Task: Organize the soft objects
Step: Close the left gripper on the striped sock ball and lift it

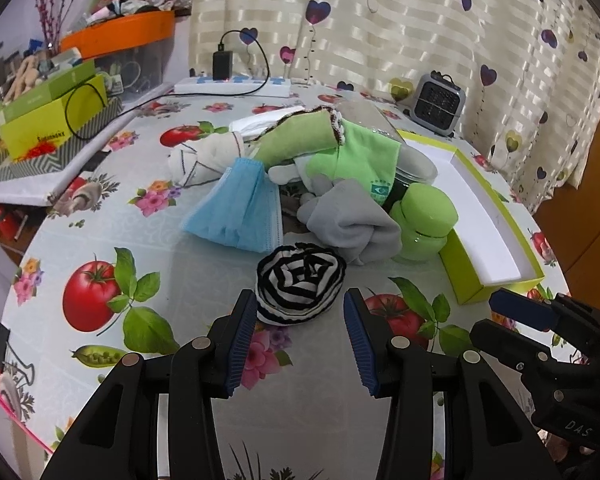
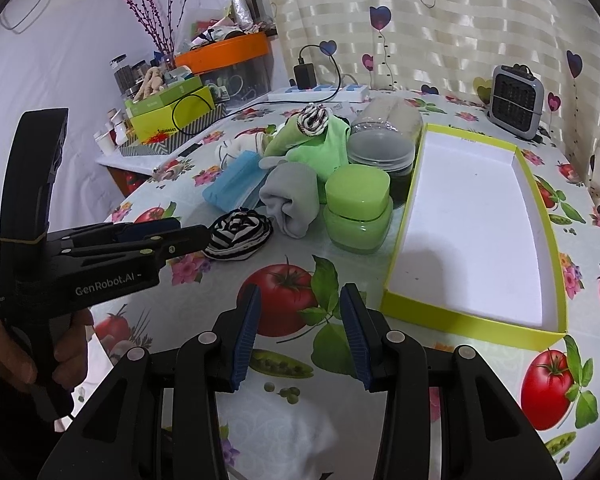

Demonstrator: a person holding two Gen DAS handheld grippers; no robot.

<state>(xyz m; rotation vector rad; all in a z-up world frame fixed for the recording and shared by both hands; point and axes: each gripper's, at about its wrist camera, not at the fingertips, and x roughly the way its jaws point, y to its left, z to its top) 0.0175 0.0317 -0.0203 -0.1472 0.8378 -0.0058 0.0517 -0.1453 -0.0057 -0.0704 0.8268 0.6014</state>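
Left gripper [image 1: 300, 312]: jaws standing wide apart, nothing pinched — the striped black-and-white rolled cloth [image 1: 300, 284] is sitting just ahead of the tips, partly between them, pads not pressing on it.

Right gripper [image 2: 300, 312]: jaws likewise spread and holding nothing, hovering over the printed tablecloth [image 2: 284, 300], just beside the near corner of the box.

Step in hand: looks like the approach to the first pick — the left gripper is lining up on the striped roll while the right one is waiting.

Next move: I judge the left needs to ease forward and down so the pads straddle the roll, then close gently; it is soft and may squash or unroll.

Soft pile: behind the roll, a grey sock bundle [image 1: 352, 224], a blue face mask [image 1: 236, 216], green cloths [image 1: 352, 160] and a white rolled piece [image 1: 204, 160] are lying heaped, touching one another.

Yellow-green box [image 2: 472, 322]: open, white inside, nothing in it — the likely destination.

Green jar [image 2: 358, 216]: lid on, standing against the box wall; contents hidden.

Clear container [image 2: 384, 148]: lying behind the jar; contents unclear.
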